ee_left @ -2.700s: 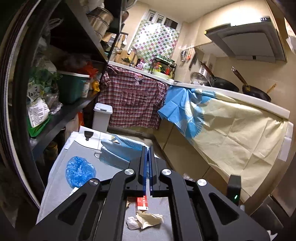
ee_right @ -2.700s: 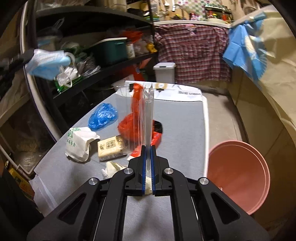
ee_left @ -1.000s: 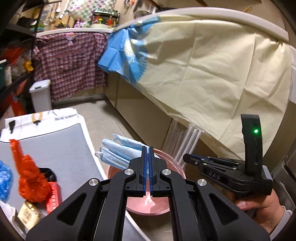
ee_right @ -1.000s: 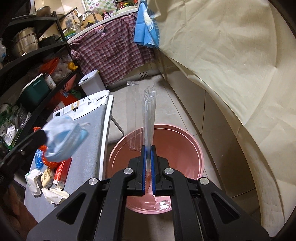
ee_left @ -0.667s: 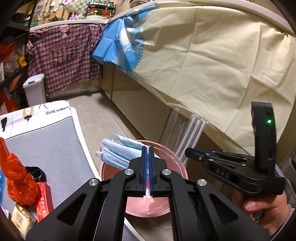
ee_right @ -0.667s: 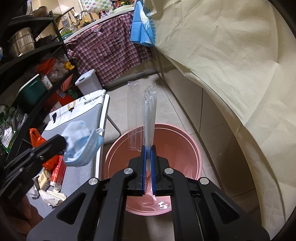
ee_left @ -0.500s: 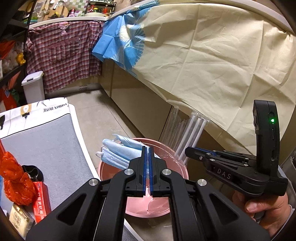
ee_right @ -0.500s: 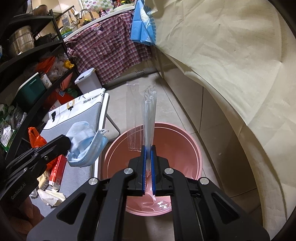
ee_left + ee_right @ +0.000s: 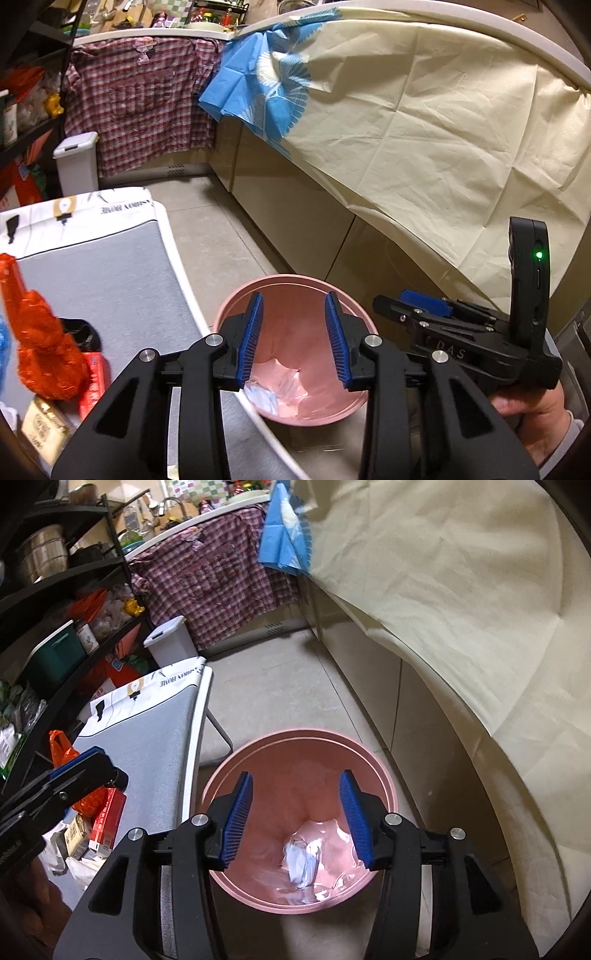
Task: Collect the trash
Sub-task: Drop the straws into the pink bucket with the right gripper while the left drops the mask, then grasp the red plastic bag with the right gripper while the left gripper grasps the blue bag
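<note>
A pink bucket (image 9: 291,284) stands on the floor beside the table; it also shows in the right wrist view (image 9: 303,738). My left gripper (image 9: 294,343) is open and empty above it. My right gripper (image 9: 299,819) is open and empty above it too, and shows at the right of the left wrist view (image 9: 424,314). A blue face mask (image 9: 301,864) and a clear plastic wrapper (image 9: 332,838) lie at the bucket's bottom; the mask also shows in the left wrist view (image 9: 264,397). An orange bag (image 9: 40,339), a red box (image 9: 92,380) and a tan packet (image 9: 40,428) remain on the grey table (image 9: 110,284).
A black shelf rack (image 9: 55,590) with clutter stands left of the table. A white lidded bin (image 9: 170,642) sits on the floor at the back. Cabinets draped in cream cloth (image 9: 461,590) run along the right. Tiled floor (image 9: 295,686) lies beyond the bucket.
Both grippers have opened. The face mask dropped from the left one and the clear wrapper from the right one; both now lie in the bucket.
</note>
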### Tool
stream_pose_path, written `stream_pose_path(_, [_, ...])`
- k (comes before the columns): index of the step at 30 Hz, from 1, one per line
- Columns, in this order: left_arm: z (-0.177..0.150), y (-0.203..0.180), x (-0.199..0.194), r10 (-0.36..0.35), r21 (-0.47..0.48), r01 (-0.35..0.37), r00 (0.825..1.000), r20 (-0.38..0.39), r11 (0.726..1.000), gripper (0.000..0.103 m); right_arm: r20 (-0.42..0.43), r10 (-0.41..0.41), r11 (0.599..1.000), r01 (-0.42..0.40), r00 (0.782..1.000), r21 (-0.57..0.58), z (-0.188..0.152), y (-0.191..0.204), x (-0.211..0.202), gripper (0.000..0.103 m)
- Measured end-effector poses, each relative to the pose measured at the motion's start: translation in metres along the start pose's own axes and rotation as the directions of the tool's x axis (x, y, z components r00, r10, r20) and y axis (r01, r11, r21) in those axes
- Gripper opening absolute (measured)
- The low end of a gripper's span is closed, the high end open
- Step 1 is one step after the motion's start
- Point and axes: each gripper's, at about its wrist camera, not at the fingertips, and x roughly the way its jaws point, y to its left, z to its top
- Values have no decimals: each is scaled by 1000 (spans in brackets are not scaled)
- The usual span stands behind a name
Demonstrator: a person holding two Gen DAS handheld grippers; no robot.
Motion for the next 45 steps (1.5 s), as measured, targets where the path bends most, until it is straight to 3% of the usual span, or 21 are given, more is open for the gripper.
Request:
stream_pose_path(5, [1, 13, -34, 31, -4, -31, 999, 22, 1000, 34, 49, -2, 997, 6, 999, -72, -3, 17, -11, 50])
stream_pose_path(8, [3, 23, -61, 60, 3, -60, 997, 42, 998, 34, 120, -8, 996, 18, 993, -86, -3, 24, -24, 48])
stream_pose_path(16, [8, 72, -136, 161, -12, -160, 984, 79, 987, 34, 218, 67, 995, -50, 974, -84, -4, 49, -54, 38])
stream_pose_path(21, [8, 116, -176, 259, -5, -260, 960, 106, 965, 34, 209, 114, 984, -81, 971, -162, -9, 79, -65, 38])
stream_pose_path(27, [-1, 179, -197, 363, -111, -351, 924, 121, 930, 33, 168, 202, 963, -166, 965, -210, -11, 114, -69, 38])
stream_pose_path(30, [-10, 209, -196, 375, -184, -354, 922, 94, 917, 27, 135, 259, 945, -222, 956, -238, -10, 137, -63, 38])
stream_pose_path(32, [-14, 221, -192, 396, -178, -379, 915, 73, 908, 26, 116, 289, 933, -253, 950, -254, -9, 154, -57, 38])
stream_pose_path(35, [-19, 237, -191, 426, -158, -413, 903, 60, 897, 22, 87, 344, 908, -308, 935, -282, -6, 184, -45, 28])
stream_pose_path(37, [-23, 252, -191, 420, -190, -405, 906, 45, 894, 22, 75, 373, 895, -338, 925, -291, -4, 200, -36, 28])
stream_pose_path(45, [-38, 285, -178, 442, -231, -434, 897, -15, 871, 19, 2, 421, 868, -402, 907, -291, -9, 245, 9, 28])
